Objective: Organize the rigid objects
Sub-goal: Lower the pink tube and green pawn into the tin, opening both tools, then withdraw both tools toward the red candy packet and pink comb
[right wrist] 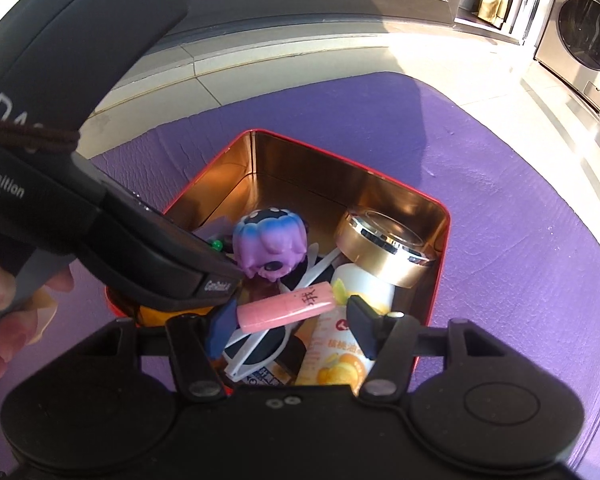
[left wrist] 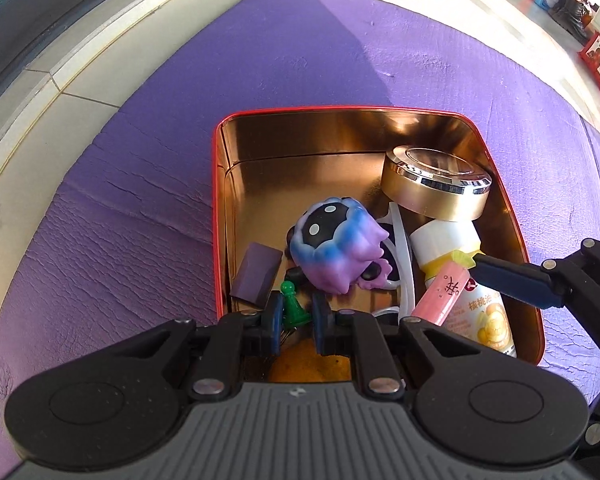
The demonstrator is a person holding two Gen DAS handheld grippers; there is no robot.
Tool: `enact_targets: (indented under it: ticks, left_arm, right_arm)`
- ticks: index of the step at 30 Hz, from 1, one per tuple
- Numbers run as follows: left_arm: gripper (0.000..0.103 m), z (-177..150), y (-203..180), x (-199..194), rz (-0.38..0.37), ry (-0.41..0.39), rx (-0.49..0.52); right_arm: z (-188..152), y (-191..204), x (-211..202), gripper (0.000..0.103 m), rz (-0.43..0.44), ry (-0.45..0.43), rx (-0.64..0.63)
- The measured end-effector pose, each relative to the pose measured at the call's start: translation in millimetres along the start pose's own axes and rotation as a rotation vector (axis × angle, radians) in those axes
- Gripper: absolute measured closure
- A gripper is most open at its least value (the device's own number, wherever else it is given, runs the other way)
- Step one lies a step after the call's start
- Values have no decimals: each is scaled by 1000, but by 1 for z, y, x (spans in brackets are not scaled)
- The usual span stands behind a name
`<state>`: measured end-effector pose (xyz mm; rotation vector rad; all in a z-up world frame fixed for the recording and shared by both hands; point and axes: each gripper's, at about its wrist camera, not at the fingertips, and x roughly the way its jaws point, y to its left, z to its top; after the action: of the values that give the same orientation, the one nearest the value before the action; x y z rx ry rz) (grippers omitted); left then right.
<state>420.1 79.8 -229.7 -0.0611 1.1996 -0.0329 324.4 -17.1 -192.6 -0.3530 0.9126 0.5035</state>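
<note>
From the left wrist view, the left gripper (left wrist: 295, 318) hangs over the near edge of the red tin (left wrist: 216, 216), which sits on a purple mat (left wrist: 132, 184). Its 2 blue pads are pinched on a small green pawn (left wrist: 292, 305) just inside the tin's near wall. In the tin beyond the pawn lies a purple-and-blue figure (left wrist: 334, 249), with a dark purple block (left wrist: 256, 278) to its left. Toward the tin's right wall, a gold round lid (left wrist: 436, 188) rests on a white bottle (left wrist: 460, 280). The right gripper's finger (left wrist: 516, 280) reaches in from the right, touching one end of a pink tube (left wrist: 446, 294) that lies over the bottle.

From the right wrist view, the right gripper (right wrist: 290, 322) is above the tin's (right wrist: 436, 292) near side, its 2 pads clamped on the ends of the pink tube (right wrist: 286, 306), which spans the gap crosswise. Below the tube lie the bottle (right wrist: 340, 360) and white-framed sunglasses (right wrist: 260, 352). The figure (right wrist: 270, 246) and gold lid (right wrist: 384, 248) sit farther inside. The left gripper's body (right wrist: 112, 236) crosses the tin's left side, held by a hand (right wrist: 4, 300).
</note>
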Motion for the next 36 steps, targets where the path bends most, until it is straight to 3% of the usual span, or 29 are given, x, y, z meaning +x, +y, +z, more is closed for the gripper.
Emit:
enact_targets:
  ticks: [11, 16, 22, 36]
  left_arm:
    - [87, -2, 2, -7, -5, -4, -23]
    - [68, -4, 1, -16, -18, -17, -23]
    - [55, -5, -4, -34, -27, -49, -14]
    - [49, -17, -12, -95, -52, -123, -4]
  right_arm:
    - [-4, -4, -4, 39, 10, 6, 29]
    - [-5, -6, -11, 38, 11, -1, 49]
    - [-6, -8, -27, 34, 10, -7, 64]
    - [-9, -15, -87, 19, 52, -63, 138]
